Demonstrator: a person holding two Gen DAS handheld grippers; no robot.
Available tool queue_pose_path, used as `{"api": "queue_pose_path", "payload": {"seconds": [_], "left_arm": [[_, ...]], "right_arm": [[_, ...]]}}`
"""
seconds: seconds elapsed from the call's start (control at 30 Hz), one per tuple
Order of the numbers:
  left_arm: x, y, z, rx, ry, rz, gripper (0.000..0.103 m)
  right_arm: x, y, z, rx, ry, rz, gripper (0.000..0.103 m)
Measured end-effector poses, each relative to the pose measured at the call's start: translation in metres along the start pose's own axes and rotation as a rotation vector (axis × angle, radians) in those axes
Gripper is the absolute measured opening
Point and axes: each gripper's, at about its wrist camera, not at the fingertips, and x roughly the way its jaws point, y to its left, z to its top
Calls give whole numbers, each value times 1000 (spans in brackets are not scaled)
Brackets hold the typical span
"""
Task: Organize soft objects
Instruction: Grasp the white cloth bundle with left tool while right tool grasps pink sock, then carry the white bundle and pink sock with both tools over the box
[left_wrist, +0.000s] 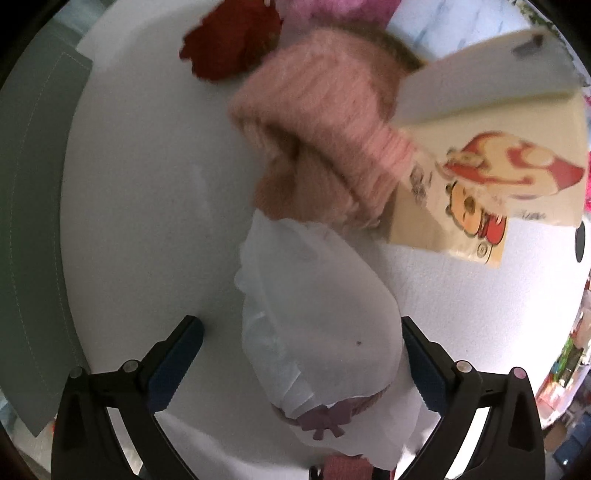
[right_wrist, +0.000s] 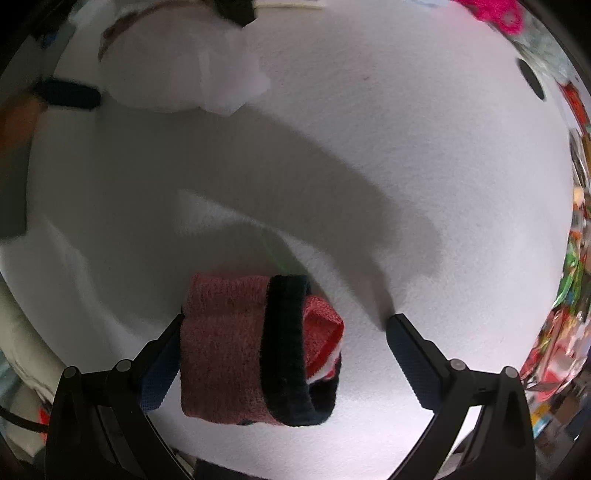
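My left gripper (left_wrist: 301, 326) is open over a white frilled bonnet (left_wrist: 325, 317) with a mauve bow, which lies between the fingers and against the right one. Beyond it rests a pink knit hat (left_wrist: 321, 140), blurred, with a dark red knit piece (left_wrist: 232, 40) further back. My right gripper (right_wrist: 287, 318) is also open. A red knit sock with a navy band (right_wrist: 236, 350) lies between its fingers, leaning on the left finger (right_wrist: 162, 369) and apart from the right one. The white bonnet (right_wrist: 177, 66) shows again at the top left of the right wrist view.
A cardboard box with a cartoon print (left_wrist: 480, 166) stands right of the pink hat. All rests on a white table (right_wrist: 406, 147) with a black round hole (right_wrist: 532, 81). A grey-green cushion (left_wrist: 29, 184) borders the left. Bright pink fabric (right_wrist: 491, 11) and colourful clutter line the far right.
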Motion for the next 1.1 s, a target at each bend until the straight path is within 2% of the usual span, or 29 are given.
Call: {"api": "queue_pose_path", "payload": {"seconds": [0.03, 0.07, 0.1, 0.13, 0.17, 0.2, 0.3, 0.43, 0.53, 0.67, 0.8, 0.83, 0.93, 0.97, 1.03, 1.1], "left_arm": [[1, 2, 1, -10, 12, -1, 101], [0, 4, -1, -19, 15, -3, 94], [-3, 5, -4, -16, 0, 0, 90], [-7, 4, -7, 3, -16, 5, 79], [-11, 2, -11, 41, -32, 9, 64], [-14, -1, -14, 71, -43, 12, 55], [-23, 0, -24, 134, -33, -36, 50], [-44, 3, -42, 222, -79, -18, 50], [-64, 5, -62, 306, -106, -20, 50], [-90, 10, -93, 369, -143, -34, 50], [-118, 27, -116, 369, -175, -55, 50], [-123, 28, -116, 366, -189, -52, 50], [-137, 56, -113, 342, -219, -66, 50], [-139, 78, -109, 332, -230, -71, 50], [-144, 89, -101, 307, -254, -80, 50], [-147, 104, -107, 290, -272, -88, 50]], "right_arm": [[0, -1, 1, 6, -1, 2, 102], [0, -5, 4, 7, -9, 2, 97], [-5, -6, 1, 8, -23, 5, 89], [-8, -8, 0, 5, -34, 5, 83], [-11, -9, -3, 3, -42, 8, 67], [-15, -11, -4, 3, -50, 22, 55], [-20, -21, -8, 31, -44, 91, 44], [-34, -32, -18, 47, -77, 103, 43], [-45, -41, -28, 72, -85, 132, 43], [-58, -45, -36, 84, -97, 137, 43], [-73, -43, -35, 89, -113, 157, 43], [-74, -44, -36, 85, -119, 159, 43], [-90, -35, -30, 60, -147, 155, 43], [-92, -34, -32, 51, -155, 154, 43], [-98, -27, -33, 34, -168, 156, 43], [-105, -18, -30, 23, -184, 156, 43]]}}
